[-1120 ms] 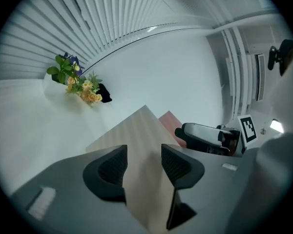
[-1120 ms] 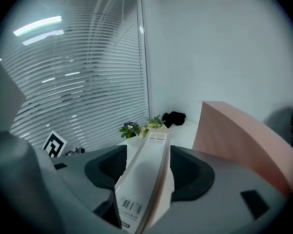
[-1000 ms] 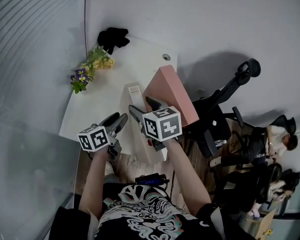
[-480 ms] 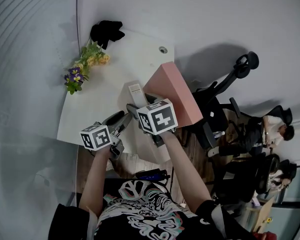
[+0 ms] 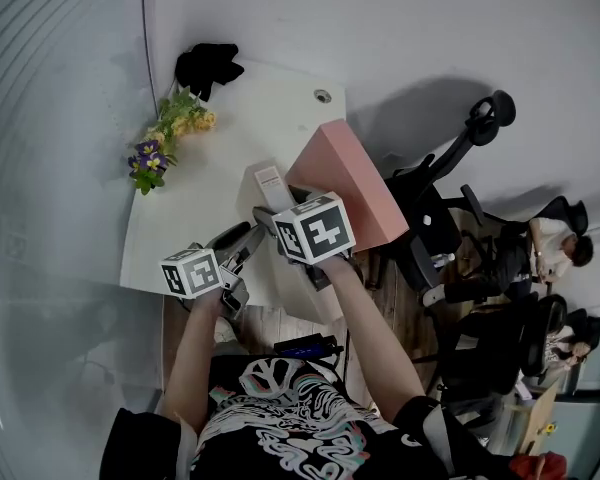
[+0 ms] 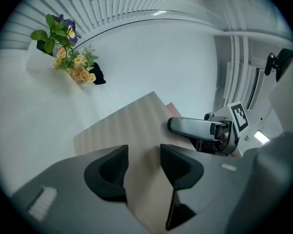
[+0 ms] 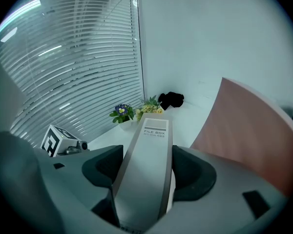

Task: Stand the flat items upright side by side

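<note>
The right gripper [image 7: 145, 172] is spread wide over the narrow labelled spine of the grey file box [image 7: 154, 135]. The box fills the gap, with a pad just beside each long edge, and no squeeze on it shows. These jaws have just been opening, with the box between them.

The left gripper [image 6: 142, 167] sits just to the left of the right one, jaws apart. The box's broad pale side shows through its gap and spreads wider than the jaws beyond them. I cannot tell if the pads touch it.

Just right of the right gripper stands the pink file box [image 5: 345, 183], its broad face tilted. It is close beside the grey box, leaving little room on that side. The near edge of the white table [image 5: 230, 148] lies right below both grippers.

Ahead and to the left of the left gripper the tabletop is bare as far as the bunch of flowers [image 5: 170, 138] and a black object [image 5: 208, 66] at the far corner. Window blinds [image 7: 73, 67] run along that left side. A black office chair [image 5: 425, 233] stands beyond the pink box, off the table.

In all there are two file boxes, two grippers, one flower bunch, one black object and one round cable hole [image 5: 323, 96].

Compared with a second ago, the right gripper sits slightly lower over the grey box. Both boxes lie where they were.
</note>
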A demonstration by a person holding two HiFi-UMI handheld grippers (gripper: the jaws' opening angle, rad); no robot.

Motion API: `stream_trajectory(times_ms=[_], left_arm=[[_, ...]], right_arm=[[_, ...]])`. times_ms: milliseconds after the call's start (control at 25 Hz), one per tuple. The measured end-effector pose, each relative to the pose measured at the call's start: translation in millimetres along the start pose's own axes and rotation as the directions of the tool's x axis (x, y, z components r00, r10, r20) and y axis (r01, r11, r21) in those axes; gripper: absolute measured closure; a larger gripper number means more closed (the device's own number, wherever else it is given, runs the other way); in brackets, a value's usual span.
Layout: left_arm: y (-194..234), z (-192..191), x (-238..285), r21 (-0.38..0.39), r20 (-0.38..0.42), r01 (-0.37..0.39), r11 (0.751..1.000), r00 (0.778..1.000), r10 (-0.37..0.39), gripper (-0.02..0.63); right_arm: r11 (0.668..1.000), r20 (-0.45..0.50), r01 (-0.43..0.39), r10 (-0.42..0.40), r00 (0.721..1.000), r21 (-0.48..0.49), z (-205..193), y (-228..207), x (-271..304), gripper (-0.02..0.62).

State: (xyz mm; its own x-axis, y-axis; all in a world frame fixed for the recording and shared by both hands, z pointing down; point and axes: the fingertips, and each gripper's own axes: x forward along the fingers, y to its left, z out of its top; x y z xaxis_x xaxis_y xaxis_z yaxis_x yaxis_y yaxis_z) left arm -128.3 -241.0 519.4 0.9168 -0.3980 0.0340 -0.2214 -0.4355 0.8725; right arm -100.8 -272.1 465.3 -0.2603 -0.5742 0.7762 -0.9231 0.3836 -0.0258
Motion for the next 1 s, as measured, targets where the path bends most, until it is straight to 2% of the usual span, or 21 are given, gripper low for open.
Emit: stream_trajectory(times_ms=[400, 680, 1000], left_arm=[[-2, -4, -8, 0.015, -0.035, -0.005, 1.000, 0.999, 0.005, 0.422], [-5, -8, -11, 0.035, -0.061, -0.019, 0.999, 0.998, 0.021, 0.422], [-18, -14, -7, 0.062, -0.085, -0.003, 0.998, 0.996, 0.009, 0.422]], right_arm=[[1.000, 0.045, 0.012, -0.011, 0.999, -0.018, 7, 6, -7, 0.290], [0.999, 0.154, 0.044, -0.044, 0.987, 0.006, 24, -1, -25, 0.290], [0.997, 0.286, 0.070, -0.071, 0.956, 0.013, 41, -5, -48, 0.291]])
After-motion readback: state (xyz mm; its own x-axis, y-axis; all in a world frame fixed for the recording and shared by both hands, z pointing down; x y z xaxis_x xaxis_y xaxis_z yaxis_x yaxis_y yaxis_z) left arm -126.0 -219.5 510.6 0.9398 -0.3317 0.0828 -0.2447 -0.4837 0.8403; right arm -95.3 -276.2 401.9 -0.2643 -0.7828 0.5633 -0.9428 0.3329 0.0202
